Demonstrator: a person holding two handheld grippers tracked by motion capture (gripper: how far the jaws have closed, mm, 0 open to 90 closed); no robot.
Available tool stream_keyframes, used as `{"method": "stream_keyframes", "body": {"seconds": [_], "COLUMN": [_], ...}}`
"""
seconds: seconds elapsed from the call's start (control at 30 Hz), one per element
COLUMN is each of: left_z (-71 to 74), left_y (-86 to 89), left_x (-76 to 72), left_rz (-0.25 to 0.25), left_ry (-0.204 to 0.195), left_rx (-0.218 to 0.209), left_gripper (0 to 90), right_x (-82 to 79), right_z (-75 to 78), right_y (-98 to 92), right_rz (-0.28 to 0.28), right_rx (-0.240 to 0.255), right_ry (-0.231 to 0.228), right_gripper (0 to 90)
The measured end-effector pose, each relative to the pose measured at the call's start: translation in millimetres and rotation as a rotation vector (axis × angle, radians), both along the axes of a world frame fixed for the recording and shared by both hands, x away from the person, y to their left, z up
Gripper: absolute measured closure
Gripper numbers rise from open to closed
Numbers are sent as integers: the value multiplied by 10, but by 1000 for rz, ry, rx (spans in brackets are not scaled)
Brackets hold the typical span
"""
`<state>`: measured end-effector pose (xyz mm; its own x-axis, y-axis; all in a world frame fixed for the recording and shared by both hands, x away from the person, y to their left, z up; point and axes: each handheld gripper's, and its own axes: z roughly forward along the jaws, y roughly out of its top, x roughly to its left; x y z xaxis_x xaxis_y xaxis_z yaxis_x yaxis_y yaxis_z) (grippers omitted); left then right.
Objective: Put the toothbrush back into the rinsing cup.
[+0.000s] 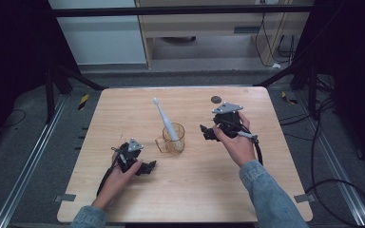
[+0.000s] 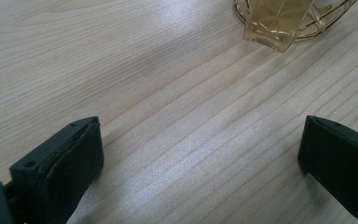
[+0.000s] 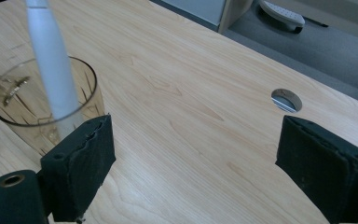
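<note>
One white toothbrush in amber cup, head tilted up-left, both tools released, left tool, right tool

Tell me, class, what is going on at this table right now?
A person holds a gripper in each hand over a wooden table. An amber glass mug stands mid-table with a white electric toothbrush leaning in it. The right gripper, open, sits beside the mug; the left gripper, open, rests below it. Neither holds anything.
</note>
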<state>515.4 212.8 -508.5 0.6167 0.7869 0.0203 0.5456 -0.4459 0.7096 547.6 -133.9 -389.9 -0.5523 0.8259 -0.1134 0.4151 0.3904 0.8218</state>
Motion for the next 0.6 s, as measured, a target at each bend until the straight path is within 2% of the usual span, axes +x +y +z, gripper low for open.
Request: {"method": "stream_keyframes", "body": {"seconds": [0.3, 0.6], "left_z": [-1, 0], "left_y": [-1, 0], "left_x": [0, 0], "left_rz": [0, 0], "left_ry": [0, 0], "left_rx": [-1, 0], "left_gripper": [0, 0], "right_x": [31, 64], "right_z": [-213, -319], "right_y": [-274, -478], "right_rz": [-71, -122], "right_rx": [-8, -13], "right_ry": [22, 41], "right_gripper": [113, 113]}}
